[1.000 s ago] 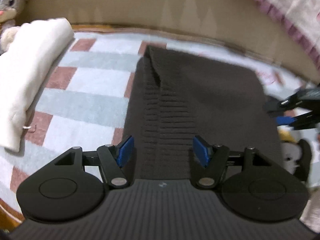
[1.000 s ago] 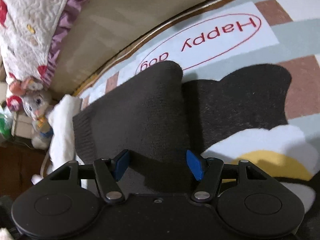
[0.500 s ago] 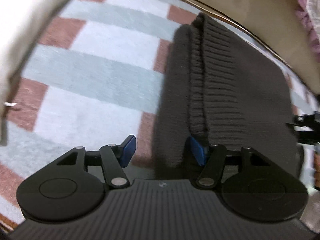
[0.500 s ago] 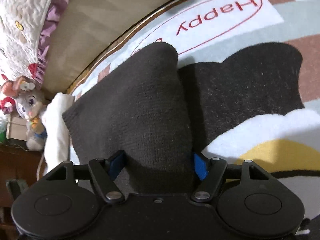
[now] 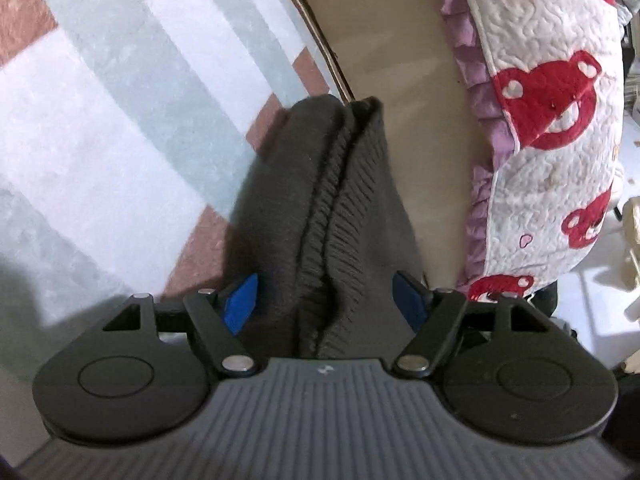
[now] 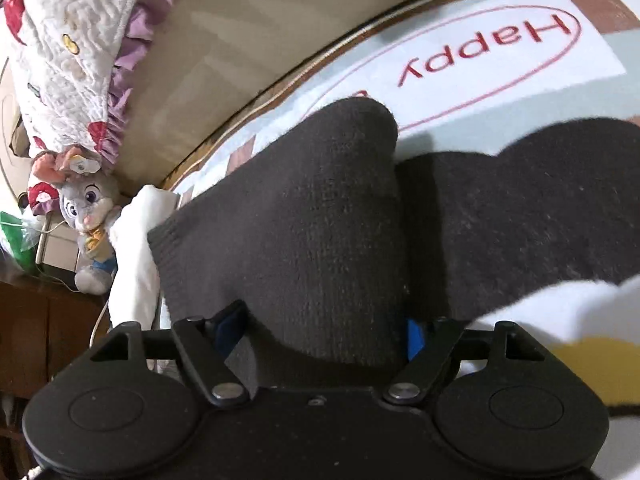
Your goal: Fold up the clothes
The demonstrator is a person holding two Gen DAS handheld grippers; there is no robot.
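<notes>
Checked blanket [image 5: 100,128], white, grey-green and brown blocks, carries everything; right wrist view shows its red "Happy" oval [image 6: 480,52] print near the far edge, plus a black, white and yellow cartoon patch at the near right. Beige floor strip [image 5: 412,92] runs along the blanket's far edge, and past it hangs a white quilt [image 5: 560,120] with red bears and a purple frill. Dark brown knit sweater [image 6: 312,232] is the task item: it is lifted off the blanket and bunched, one end in each claw. In the right wrist view its plain knit fills the middle of the frame, rising to a rounded hump that covers part of the oval print, with the ribbed hem on the left side. In the left wrist view the ribbed hem [image 5: 336,216] is doubled, two ribbed edges lying together, and it runs from the claw away toward the blanket's far edge. Left gripper [image 5: 326,304]: blue pads stand apart with the thick fold of fabric between them, left pad against the cloth; cannot tell if the right pad touches, so grip is unclear. Right gripper [image 6: 320,336]: fabric packs the whole gap and hides most of both blue pads; it looks clamped on the sweater. White folded cloth [image 6: 136,264] lies at the blanket's left edge, partly behind the sweater hem. Grey plush bunny [image 6: 86,216] sits just beyond it, off the blanket.
</notes>
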